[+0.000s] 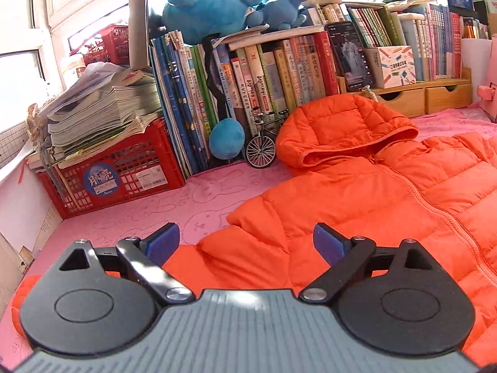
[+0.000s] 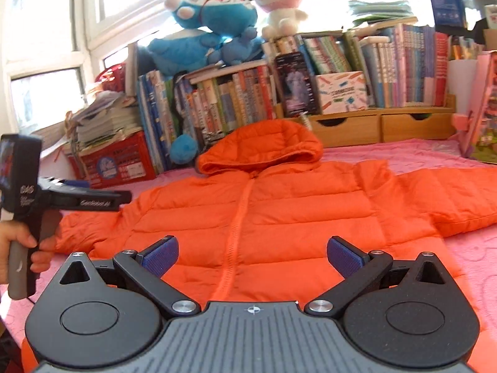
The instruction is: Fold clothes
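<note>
Left wrist view showed the left hand-held gripper [image 1: 246, 244] with its blue pads spread wide apart and nothing between them, poised over the orange puffer jacket [image 1: 357, 217] where a sleeve bulged toward the lower left of the frame. In the right wrist view the right hand-held gripper [image 2: 252, 256] likewise stood apart and empty, low over the jacket's hem at bottom centre, with the zipper [image 2: 239, 217] running up the middle toward the hood [image 2: 264, 146]. At the left edge of that view a hand [image 2: 18, 248] gripped the handle of the other tool. The jacket lay face up and zipped on the pink rabbit-print worktop [image 1: 139, 214], one sleeve stretched toward the right edge of the right wrist frame, the hood pointing at a row of books [image 1: 264, 74]; no fold looked made yet. Beyond, a small model bicycle [image 1: 262, 143] stood just beside the hood, a red crate [image 1: 118, 174] of papers sat at centre left, and a phone [image 1: 349, 54] leaned against the books. The likely trouble was the fabric itself: slick, puffy quilting could slip from a shallow pinch, or spring back open once a sleeve was folded over. A grab that caught only the top layer would lift the front and leave the back behind. A wide swing near the hood might also knock the bicycle over.
</note>
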